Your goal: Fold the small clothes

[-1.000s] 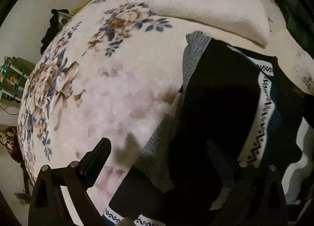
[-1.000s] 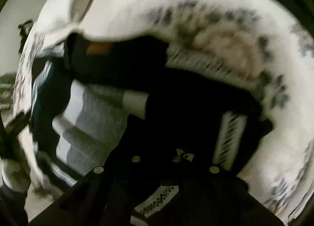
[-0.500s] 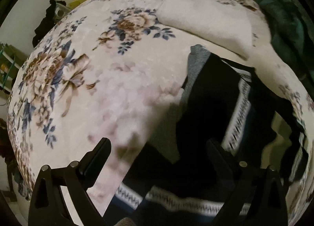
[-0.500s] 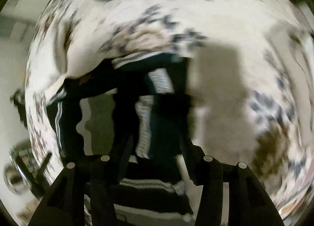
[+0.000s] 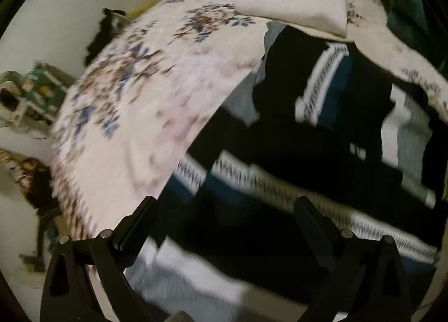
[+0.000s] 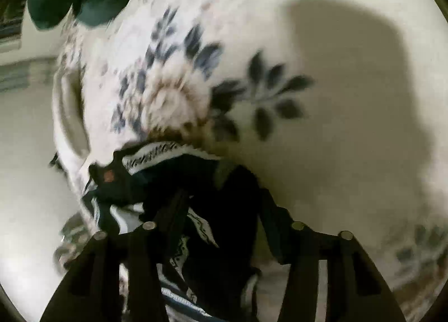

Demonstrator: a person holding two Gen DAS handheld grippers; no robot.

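Note:
A dark patterned sweater (image 5: 294, 159) with black, navy, grey and white bands and zigzag trim lies on a floral blanket (image 5: 145, 103). My left gripper (image 5: 224, 210) is open and hovers over the sweater's lower part, holding nothing. In the right wrist view the same sweater (image 6: 156, 179) lies bunched under and between my right gripper's fingers (image 6: 224, 198), which stand apart. I cannot tell whether they touch the cloth. The view is blurred.
A folded cream cloth (image 5: 294, 8) lies on the blanket beyond the sweater. A dark green garment (image 5: 403, 5) is heaped at the far right edge. The blanket's left edge drops to a floor with clutter (image 5: 30, 92).
The left gripper has moved along the sweater, so more banded front shows below it. The right gripper has swung away from the sweater toward bare blanket and has opened.

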